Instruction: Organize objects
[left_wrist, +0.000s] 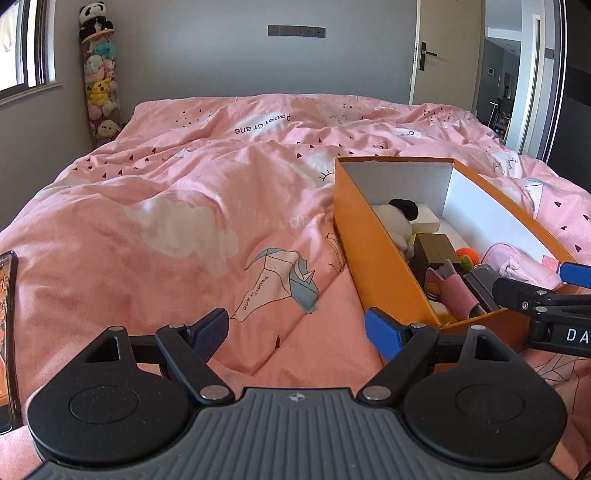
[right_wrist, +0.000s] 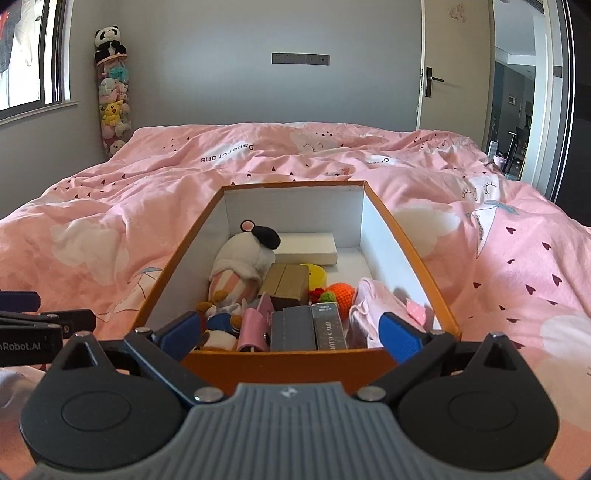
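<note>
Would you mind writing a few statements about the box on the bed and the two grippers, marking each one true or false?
1. The orange box has its lid on. False: it is open, with white inner walls showing.
2. A plush toy with a black ear lies inside the box. True.
3. The right gripper is shut on the pink pouch. False: its jaws stand wide open, holding nothing.
4. The box rests on a pink duvet. True.
5. The left gripper is open, over the duvet beside the box. True.
6. The orange crocheted ball lies on the duvet outside the box. False: it is inside the box.
</note>
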